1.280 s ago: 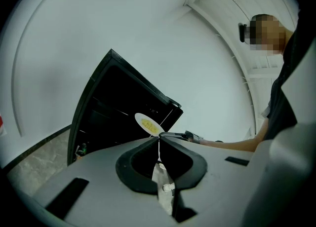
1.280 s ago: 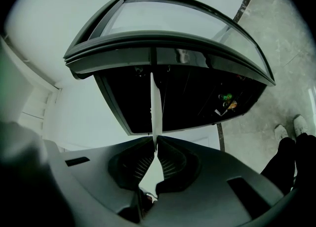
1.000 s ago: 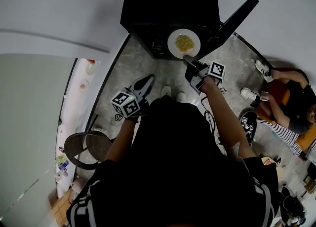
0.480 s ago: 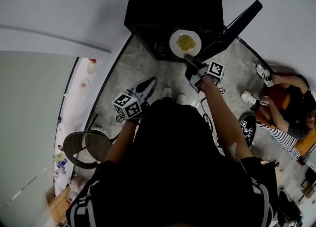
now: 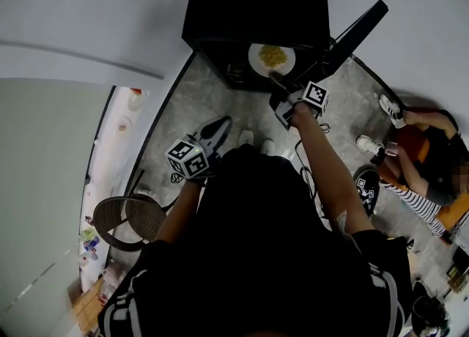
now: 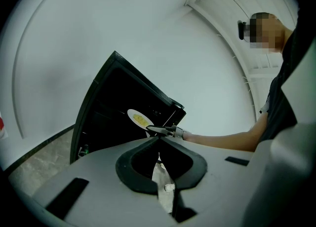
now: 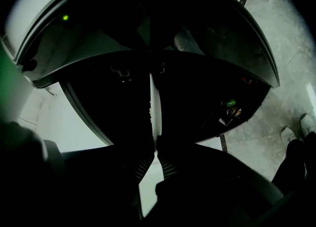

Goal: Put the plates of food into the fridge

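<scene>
One food plate (image 5: 272,58), pinched by the right tongs (image 5: 274,77), hangs at the fridge (image 5: 253,6) mouth, twelve o'clock; left tongs (image 5: 222,121) clenched, empty.

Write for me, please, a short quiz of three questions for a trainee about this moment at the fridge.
1. True or false: the right gripper is shut on the rim of the white plate with yellow food.
2. Choose one. Where is the white plate?
A) lying on the floor
B) held in the air at the open front of the black fridge
C) resting on top of the fridge
3. Short answer: what does the left gripper hold?

Key
1. True.
2. B.
3. Nothing. Its jaws are together and empty.
</scene>
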Demonstrator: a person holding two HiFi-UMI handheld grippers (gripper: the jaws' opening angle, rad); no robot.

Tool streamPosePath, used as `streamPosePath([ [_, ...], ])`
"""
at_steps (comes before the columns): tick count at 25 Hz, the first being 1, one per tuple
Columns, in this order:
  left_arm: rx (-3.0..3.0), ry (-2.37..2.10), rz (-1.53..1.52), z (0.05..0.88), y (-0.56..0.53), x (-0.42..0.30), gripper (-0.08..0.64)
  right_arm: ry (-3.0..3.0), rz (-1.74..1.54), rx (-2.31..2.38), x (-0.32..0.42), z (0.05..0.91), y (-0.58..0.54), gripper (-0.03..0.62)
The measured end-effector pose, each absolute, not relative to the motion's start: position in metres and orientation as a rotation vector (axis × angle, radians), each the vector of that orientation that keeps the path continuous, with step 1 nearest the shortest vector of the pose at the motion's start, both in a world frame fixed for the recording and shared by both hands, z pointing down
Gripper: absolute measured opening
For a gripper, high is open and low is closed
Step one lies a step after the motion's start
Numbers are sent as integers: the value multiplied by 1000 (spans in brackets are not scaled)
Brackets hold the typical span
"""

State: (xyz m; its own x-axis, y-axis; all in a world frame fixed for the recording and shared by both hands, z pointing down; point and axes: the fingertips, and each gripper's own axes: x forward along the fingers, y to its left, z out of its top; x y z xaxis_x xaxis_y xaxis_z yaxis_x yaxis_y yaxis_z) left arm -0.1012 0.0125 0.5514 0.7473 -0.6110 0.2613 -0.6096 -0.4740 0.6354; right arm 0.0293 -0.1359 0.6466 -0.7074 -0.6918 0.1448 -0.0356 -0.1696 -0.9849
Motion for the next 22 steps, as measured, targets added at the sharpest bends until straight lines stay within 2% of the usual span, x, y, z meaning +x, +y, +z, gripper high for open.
streamPosePath([
  [13, 2219, -917, 14, 552, 13, -106, 25, 1601, -1858, -897, 33, 652, -155, 34],
  [22, 2312, -788, 121, 574, -33, -56, 25, 1618, -1827, -942, 28, 648, -162, 34],
])
